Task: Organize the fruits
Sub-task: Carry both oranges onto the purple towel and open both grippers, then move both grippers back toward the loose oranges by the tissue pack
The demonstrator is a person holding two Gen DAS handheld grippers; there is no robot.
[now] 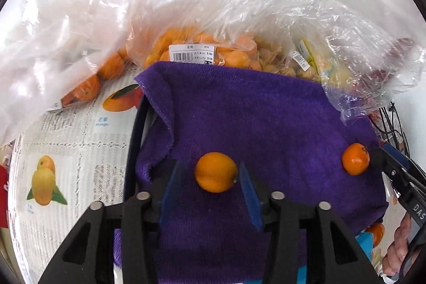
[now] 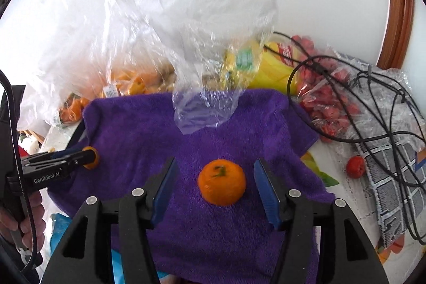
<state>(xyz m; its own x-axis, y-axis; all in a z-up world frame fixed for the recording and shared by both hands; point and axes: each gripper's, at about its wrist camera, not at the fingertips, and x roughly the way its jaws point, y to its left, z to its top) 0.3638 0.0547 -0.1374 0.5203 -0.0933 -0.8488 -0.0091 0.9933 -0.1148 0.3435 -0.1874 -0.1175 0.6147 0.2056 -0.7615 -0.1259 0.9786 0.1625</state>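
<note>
A purple towel (image 1: 266, 119) covers the work area; it also shows in the right wrist view (image 2: 149, 129). My left gripper (image 1: 210, 177) is open, its blue fingers on either side of a smooth orange fruit (image 1: 215, 172) lying on the towel, with small gaps. My right gripper (image 2: 215, 177) is open around a mandarin with a green stem mark (image 2: 221, 182), also on the towel. That mandarin (image 1: 355, 159) and the right gripper's fingertips (image 1: 378, 155) show at the right of the left wrist view. The left gripper (image 2: 90, 157) with its fruit shows at the left of the right wrist view.
Clear plastic bags of orange fruit (image 1: 202, 49) and pale fruit (image 1: 282, 63) lie behind the towel. A bag of red fruit (image 2: 327, 103), black cables (image 2: 372, 103), a loose red fruit (image 2: 355, 167) and a grey checked cloth (image 2: 388, 177) lie at the right. A fruit-print tablecloth (image 1: 66, 151) lies at the left.
</note>
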